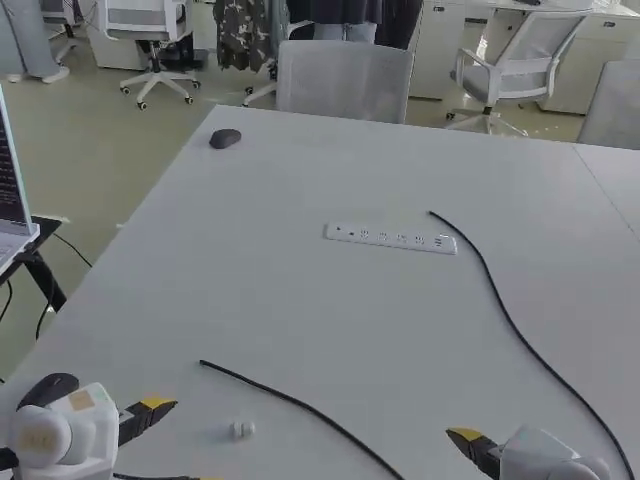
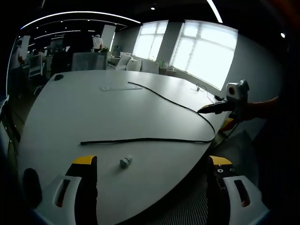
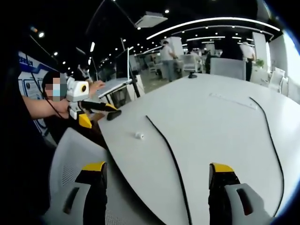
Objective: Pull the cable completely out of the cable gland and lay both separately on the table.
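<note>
The left gripper point(image 2: 152, 160) hangs at the near edge of the worktop point(image 1: 300, 180). Its fingers point(image 2: 86, 185) are spread wide, holding and touching nothing. The right gripper point(image 3: 157, 167) is likewise wide open and empty, off the worktop's edge. The black cable point(image 1: 290, 402) lies loose on the worktop between the two grippers. The small white cable gland point(image 1: 241, 430) sits just beside the cable, nearer the left gripper. It seems to lie apart from the cable, though it is small in every view. A power strip point(image 1: 390, 238) lies farther back.
</note>
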`<state>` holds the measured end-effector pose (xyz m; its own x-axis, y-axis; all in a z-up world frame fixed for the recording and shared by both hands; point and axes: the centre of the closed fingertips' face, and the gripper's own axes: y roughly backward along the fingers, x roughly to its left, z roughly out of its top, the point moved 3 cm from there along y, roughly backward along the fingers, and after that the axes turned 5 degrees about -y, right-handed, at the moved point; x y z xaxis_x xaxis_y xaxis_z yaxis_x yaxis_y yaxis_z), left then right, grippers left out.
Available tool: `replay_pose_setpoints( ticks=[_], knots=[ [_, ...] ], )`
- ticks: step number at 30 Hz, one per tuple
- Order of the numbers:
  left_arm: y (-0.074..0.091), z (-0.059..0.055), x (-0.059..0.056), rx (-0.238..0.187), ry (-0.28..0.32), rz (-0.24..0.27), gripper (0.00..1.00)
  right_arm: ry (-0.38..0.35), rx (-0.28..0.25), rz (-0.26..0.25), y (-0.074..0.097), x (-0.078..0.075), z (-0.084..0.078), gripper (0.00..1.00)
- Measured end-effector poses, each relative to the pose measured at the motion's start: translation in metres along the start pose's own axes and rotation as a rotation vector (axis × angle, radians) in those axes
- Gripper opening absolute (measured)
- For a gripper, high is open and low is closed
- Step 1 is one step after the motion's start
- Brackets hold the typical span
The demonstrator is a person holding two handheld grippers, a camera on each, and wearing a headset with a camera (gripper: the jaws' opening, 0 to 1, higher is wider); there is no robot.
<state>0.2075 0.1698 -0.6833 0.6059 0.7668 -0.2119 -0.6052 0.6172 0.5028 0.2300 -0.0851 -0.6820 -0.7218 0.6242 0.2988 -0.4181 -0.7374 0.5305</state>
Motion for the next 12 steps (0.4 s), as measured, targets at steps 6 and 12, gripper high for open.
replay_pose_setpoints(
  ticks=[6,12],
  knots=[
    [-0.0008,-0.0027,-0.001,0.016,0.006,-0.004,0.99,-0.026,0.012,0.013,-0.0022,0.0027,-0.004,0.99],
    [0.0019,-0.0015,-0.001,0.02,-0.008,0.002,0.99,-0.023,0.022,0.014,-0.0009,0.0045,-0.0072,0.99]
  ],
)
